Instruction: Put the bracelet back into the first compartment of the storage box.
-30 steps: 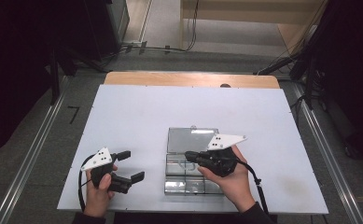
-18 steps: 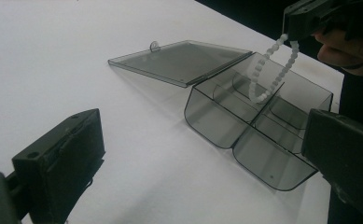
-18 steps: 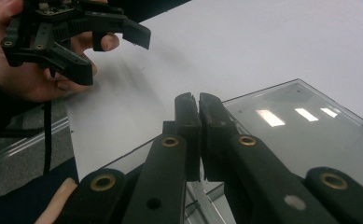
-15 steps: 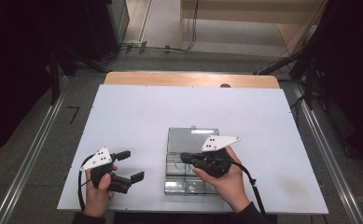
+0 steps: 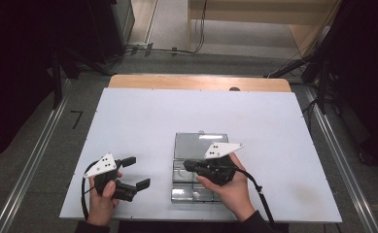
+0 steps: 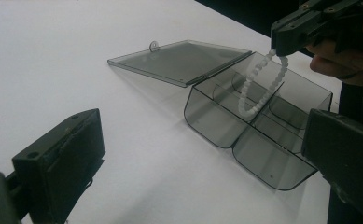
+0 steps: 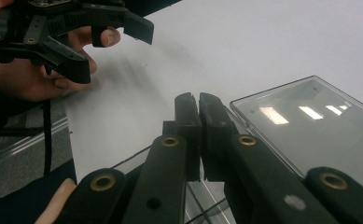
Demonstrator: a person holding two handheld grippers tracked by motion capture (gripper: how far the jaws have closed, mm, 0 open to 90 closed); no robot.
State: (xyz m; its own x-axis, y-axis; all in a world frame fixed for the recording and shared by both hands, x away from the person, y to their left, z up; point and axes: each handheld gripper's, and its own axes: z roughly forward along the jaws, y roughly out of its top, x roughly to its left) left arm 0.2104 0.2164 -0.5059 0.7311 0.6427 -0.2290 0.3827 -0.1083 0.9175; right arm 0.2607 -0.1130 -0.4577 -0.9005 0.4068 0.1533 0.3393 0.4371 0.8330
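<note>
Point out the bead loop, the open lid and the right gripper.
bead loop [image 6: 258, 86], left gripper view, its hanging white strand.
open lid [image 6: 181, 59], left gripper view, middle of the smoky panel.
right gripper [image 6: 278, 43], left gripper view, its closed tips.

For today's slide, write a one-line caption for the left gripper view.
Right gripper dangles a white bead bracelet over the open smoky compartment box.

No text, label, brand, number or sign can be read anywhere, neither on the table [image 5: 143, 121] nor on the clear plastic box [image 6: 244, 116] standing near its front edge.
</note>
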